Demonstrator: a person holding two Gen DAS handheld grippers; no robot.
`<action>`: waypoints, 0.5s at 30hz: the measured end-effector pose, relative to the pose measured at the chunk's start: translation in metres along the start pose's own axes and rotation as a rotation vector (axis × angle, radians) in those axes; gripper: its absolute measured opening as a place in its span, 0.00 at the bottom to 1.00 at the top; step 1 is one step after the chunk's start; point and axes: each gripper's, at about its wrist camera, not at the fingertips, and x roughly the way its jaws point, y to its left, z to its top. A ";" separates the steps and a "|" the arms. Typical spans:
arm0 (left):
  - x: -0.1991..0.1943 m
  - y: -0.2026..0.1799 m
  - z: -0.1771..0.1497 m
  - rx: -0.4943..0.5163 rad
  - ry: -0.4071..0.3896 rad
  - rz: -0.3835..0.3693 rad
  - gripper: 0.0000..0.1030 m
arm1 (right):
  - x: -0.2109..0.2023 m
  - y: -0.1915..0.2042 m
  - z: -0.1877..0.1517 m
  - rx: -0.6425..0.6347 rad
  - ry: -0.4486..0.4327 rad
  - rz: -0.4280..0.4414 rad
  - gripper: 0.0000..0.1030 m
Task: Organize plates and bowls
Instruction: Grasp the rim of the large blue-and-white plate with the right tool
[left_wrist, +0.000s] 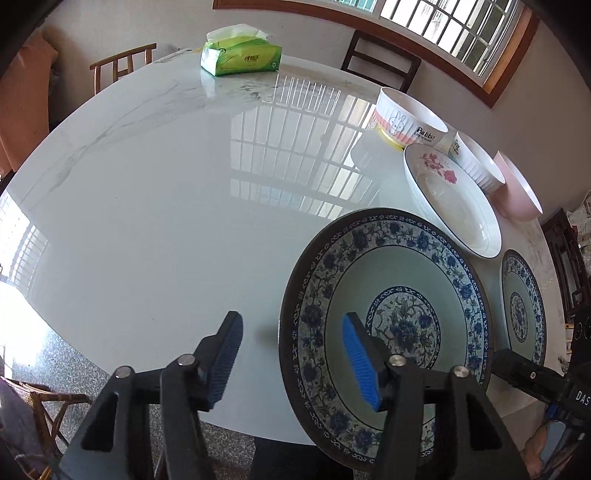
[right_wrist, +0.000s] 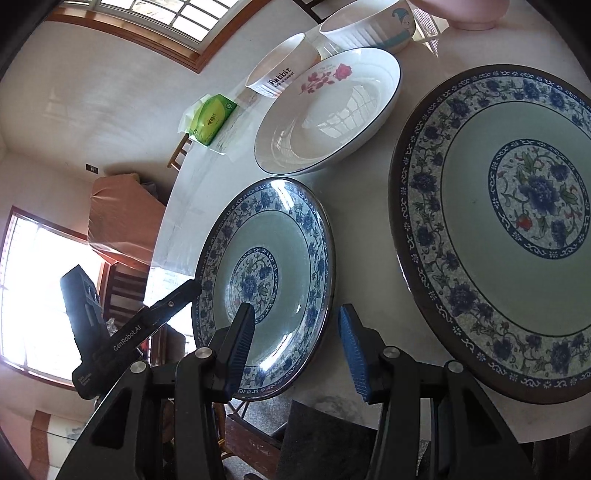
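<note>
My left gripper (left_wrist: 291, 317) hangs released. Its black fingers, faced with ribbed blue pads (left_wrist: 360, 363), straddle the left rim of a blue-and-white plate (left_wrist: 406, 266): one pad is over the bare table and the other over the plate's pale green well, and neither presses on it. My right gripper (right_wrist: 295, 308) is released too and straddles the opposite rim of the same plate. Its left pad is above the well and its right pad above the strip of table between this plate and a second blue-and-white plate (right_wrist: 498, 229).

Both plates are round glazed ceramic with a dark rim, a band of blue flowers and a floral medallion in the middle. They lie flat, side by side and just apart, near my edge of the table (left_wrist: 166, 203). The table is a round, glossy slab of pale marble with grey veins that mirrors the window bars.

Just behind them lies a white rose plate (left_wrist: 454, 206), deep and thin-rimmed in blue. Behind that are a ribbed white Rabbit bowl (left_wrist: 406, 118), a second ribbed white bowl (left_wrist: 476, 162) and a smooth pink bowl (left_wrist: 517, 192), all close together. Nothing stands between my fingers and the plate.

Far across the table lies a green tissue pack (left_wrist: 240, 55), with two wooden chairs (left_wrist: 122, 62) beyond it.

That makes three plates, three bowls and one tissue pack.
</note>
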 end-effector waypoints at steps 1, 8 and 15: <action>0.000 0.000 -0.001 0.005 -0.004 -0.005 0.38 | 0.002 0.000 0.001 -0.004 0.001 -0.003 0.44; -0.001 -0.003 -0.004 0.015 -0.017 -0.013 0.24 | 0.012 0.003 0.004 -0.029 0.011 -0.016 0.44; -0.015 0.009 -0.001 -0.019 -0.079 0.030 0.21 | 0.022 0.016 0.000 -0.170 -0.001 -0.129 0.18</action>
